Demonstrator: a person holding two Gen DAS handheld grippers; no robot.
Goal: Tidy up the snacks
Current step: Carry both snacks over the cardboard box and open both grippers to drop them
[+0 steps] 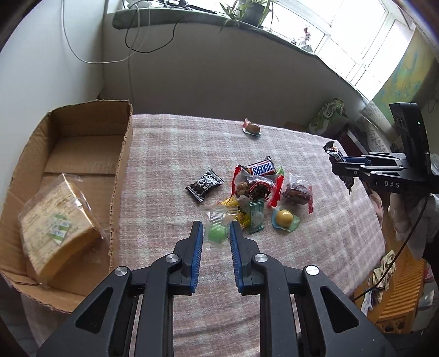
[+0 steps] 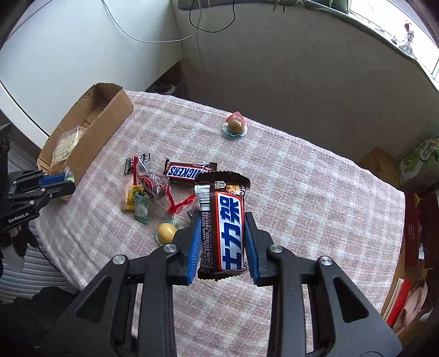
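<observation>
Surface: a pink checked cloth [image 1: 175,153] covers the bench under a window sill with potted plants [image 1: 247,11].
Left tongs [image 1: 216,233]: closed on a clear-wrapped green candy [image 1: 218,232], its blue pads [image 1: 198,241] pressing both sides, held above the cloth just short of the snack pile.
Right tongs [image 2: 222,233]: clamped on a brown chocolate bar [image 2: 226,219] with blue characters on white, held lengthwise between the pads.
Snack pile: a Snickers bar [image 1: 262,168], a black patterned sachet [image 1: 204,185], a red-edged clear pack of nuts [image 1: 297,192], a yellow jelly cup [image 1: 284,217] and a green-white sachet [image 1: 256,217] lie close together mid-cloth.
Stray snack: a brown jelly cup [image 1: 252,127] sits well apart, toward the far edge.
Cardboard box [image 1: 120,153]: at the cloth's left edge, holding a wrapped yellow cake [image 1: 57,217].
Left view only: the box's inside with the cake in full, and the right tongs from the side with the bar's torn end sticking out.
Right view only: the print on the held bar, and the left tongs near the box's corner with a sliver of green between the pads.
</observation>
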